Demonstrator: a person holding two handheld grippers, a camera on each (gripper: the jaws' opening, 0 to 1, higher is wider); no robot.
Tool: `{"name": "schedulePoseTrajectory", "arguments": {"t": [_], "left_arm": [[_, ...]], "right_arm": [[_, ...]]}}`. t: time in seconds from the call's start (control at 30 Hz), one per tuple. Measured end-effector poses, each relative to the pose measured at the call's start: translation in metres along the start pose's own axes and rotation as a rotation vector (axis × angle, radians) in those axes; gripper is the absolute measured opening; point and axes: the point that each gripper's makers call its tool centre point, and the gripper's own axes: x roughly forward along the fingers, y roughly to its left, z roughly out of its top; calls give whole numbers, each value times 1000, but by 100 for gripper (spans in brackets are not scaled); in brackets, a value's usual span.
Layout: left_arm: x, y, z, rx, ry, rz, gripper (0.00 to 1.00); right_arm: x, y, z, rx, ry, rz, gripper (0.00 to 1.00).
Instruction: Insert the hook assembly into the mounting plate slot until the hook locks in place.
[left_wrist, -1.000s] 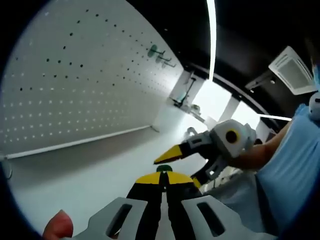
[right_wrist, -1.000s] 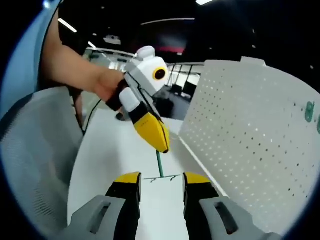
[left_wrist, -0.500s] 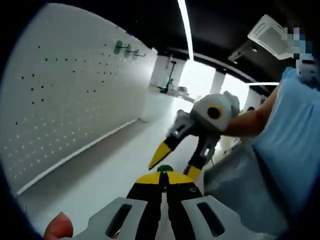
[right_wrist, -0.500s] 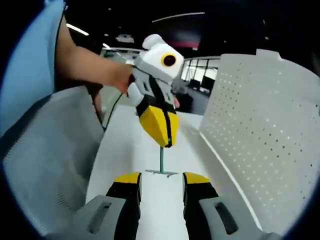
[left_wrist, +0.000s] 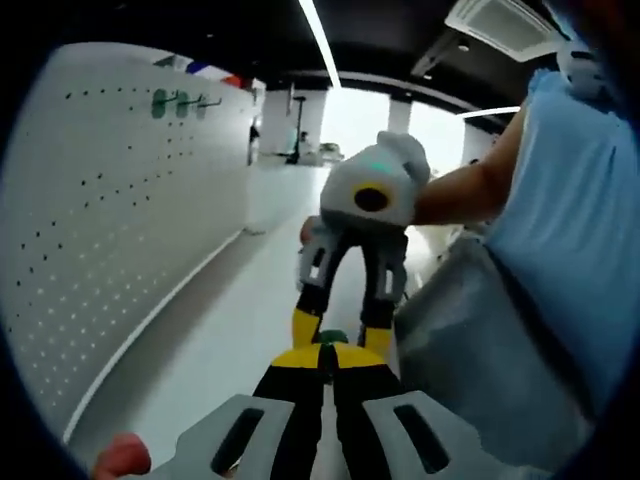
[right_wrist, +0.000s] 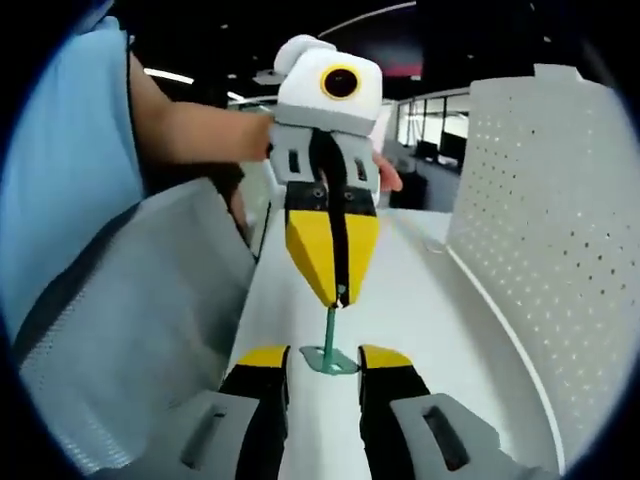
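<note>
A workshop or lab hall. A white pegboard (left_wrist: 120, 220) stands beside a long white bench (right_wrist: 420, 300), with strip lights (left_wrist: 322, 40) on a dark ceiling overhead.

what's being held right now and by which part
The left hand-held gripper pinches the green hook by the tip of its stem; its base sits between the right hand-held gripper's open jaws.

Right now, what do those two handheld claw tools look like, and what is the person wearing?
Each gripper has a white rounded body with a yellow-ringed round lens, grey slotted arms and black jaws tipped in yellow: the left gripper and the right gripper match. The person's light blue short sleeve leaves the forearm bare.
</note>
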Motion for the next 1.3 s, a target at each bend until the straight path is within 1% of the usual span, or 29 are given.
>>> {"name": "schedulePoseTrajectory", "arguments": {"t": [0.07, 0.4, 0.67, 0.93, 1.23, 1.3], "left_arm": [[0, -1, 1, 3, -2, -3, 2], [1, -5, 1, 29, 2, -15, 2], [2, -5, 0, 72, 21, -2, 2], [1, -5, 2, 81, 12, 5, 2], [1, -5, 4, 90, 4, 9, 2], [1, -5, 4, 109, 0, 13, 2]], "right_arm": [[0, 0, -2, -3, 10, 2, 23], [-2, 4, -2, 20, 9, 26, 20], [0, 6, -2, 47, 13, 41, 19], [-2, 4, 0, 82, 0, 41, 20], [-3, 4, 2, 94, -8, 40, 17], [-3, 4, 2, 93, -8, 41, 17]]}}
